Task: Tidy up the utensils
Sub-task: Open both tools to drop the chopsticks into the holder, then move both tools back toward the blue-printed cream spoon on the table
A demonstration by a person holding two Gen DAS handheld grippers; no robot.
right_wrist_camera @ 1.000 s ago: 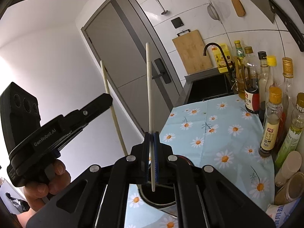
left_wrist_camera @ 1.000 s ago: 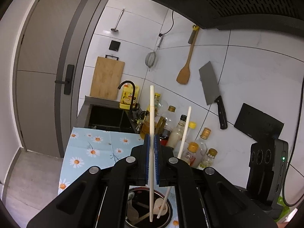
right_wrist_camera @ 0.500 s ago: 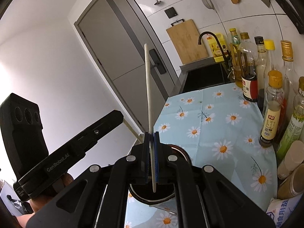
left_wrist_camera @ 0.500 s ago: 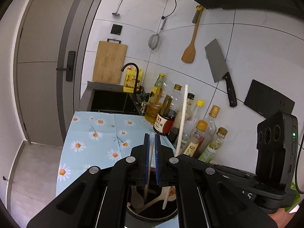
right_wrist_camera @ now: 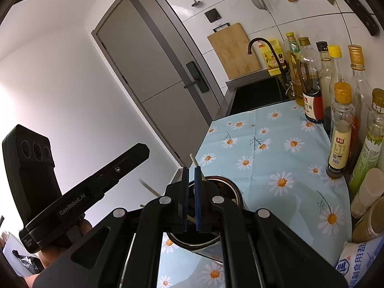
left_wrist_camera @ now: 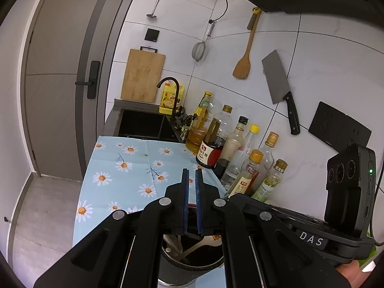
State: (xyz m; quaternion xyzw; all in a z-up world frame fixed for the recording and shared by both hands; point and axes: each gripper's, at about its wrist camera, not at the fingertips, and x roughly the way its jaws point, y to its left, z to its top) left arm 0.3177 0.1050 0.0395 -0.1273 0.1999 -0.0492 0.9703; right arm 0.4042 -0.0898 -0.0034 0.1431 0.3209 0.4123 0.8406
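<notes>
"GenRobot.AI" marks the left claw [right_wrist_camera: 100,187] body ("DAS" the right claw [left_wrist_camera: 312,241]).

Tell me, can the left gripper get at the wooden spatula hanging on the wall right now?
Probably not from here. The left gripper sits low over the utensil pot, with the bottles between it and the spatula high on the tiles.

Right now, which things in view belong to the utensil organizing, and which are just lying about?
Job: utensil holder, chopstick leaning in it, wooden spoon inside it.
Lying about: sauce bottles, cutting board, cleaver, wooden spatula, strainer.
</notes>
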